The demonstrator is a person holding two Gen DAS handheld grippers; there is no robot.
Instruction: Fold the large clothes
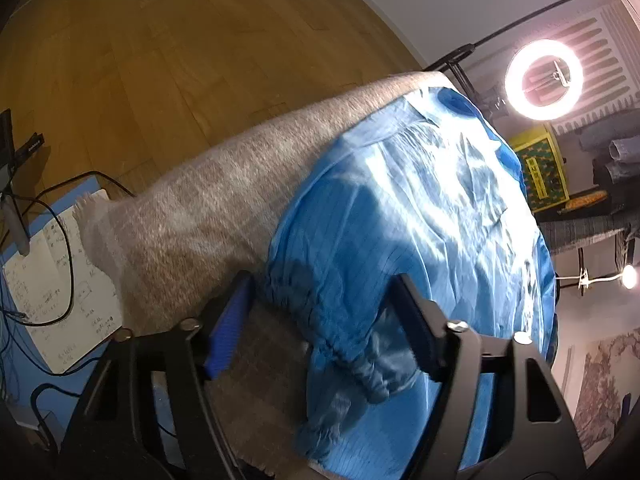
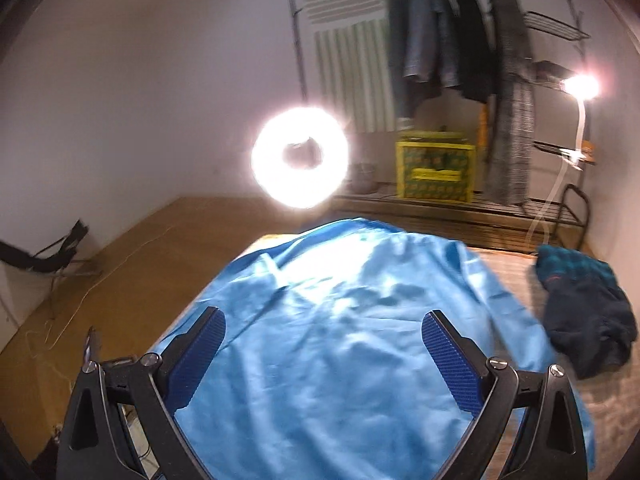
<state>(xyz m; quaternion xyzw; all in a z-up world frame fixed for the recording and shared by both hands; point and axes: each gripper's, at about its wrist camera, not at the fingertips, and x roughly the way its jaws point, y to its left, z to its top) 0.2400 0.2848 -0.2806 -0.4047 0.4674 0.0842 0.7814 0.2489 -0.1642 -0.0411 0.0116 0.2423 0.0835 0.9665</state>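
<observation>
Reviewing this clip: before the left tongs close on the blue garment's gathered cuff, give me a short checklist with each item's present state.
1. Gathered cuff lies between the left tongs fingers: ok.
2. Left pads pressing the cuff: not ok, jaws apart.
3. Right tongs open and empty above the blue garment: ok.
4. Garment spread flat on the grey blanket: not ok, wrinkled, sleeve bunched.
5. Dark garment clear of the blue one: cannot tell, they lie close at the sleeve.
6. Only one fabric layer under the cuff: cannot tell.

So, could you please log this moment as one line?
left gripper: open, cuff between fingers | right gripper: open above garment | fold: not started
</observation>
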